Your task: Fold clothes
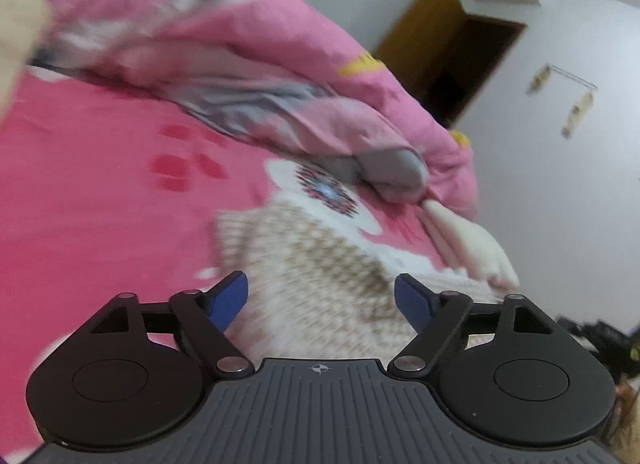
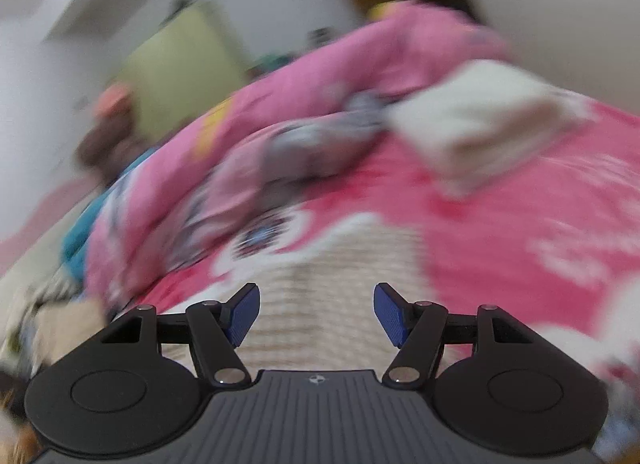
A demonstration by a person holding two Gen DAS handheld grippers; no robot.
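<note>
Both jaws apart, patterned garment lying beyond, ungripped.

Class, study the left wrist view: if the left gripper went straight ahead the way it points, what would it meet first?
Most likely the beige patterned garment lying on the pink bedsheet. The left gripper is open and empty; blur leaves depth unclear.

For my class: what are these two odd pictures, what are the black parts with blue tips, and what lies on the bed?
Each picture comes from a camera mounted on hand-held tongs, looking forward along their two blue-tipped fingers. One view shows the left tongs, the other the right tongs. Both stand open and hold nothing. Below them, on a pink bedsheet, lies a beige patterned garment. Behind it are a bunched pink quilt and a cream folded garment. The pictures are blurred.
</note>
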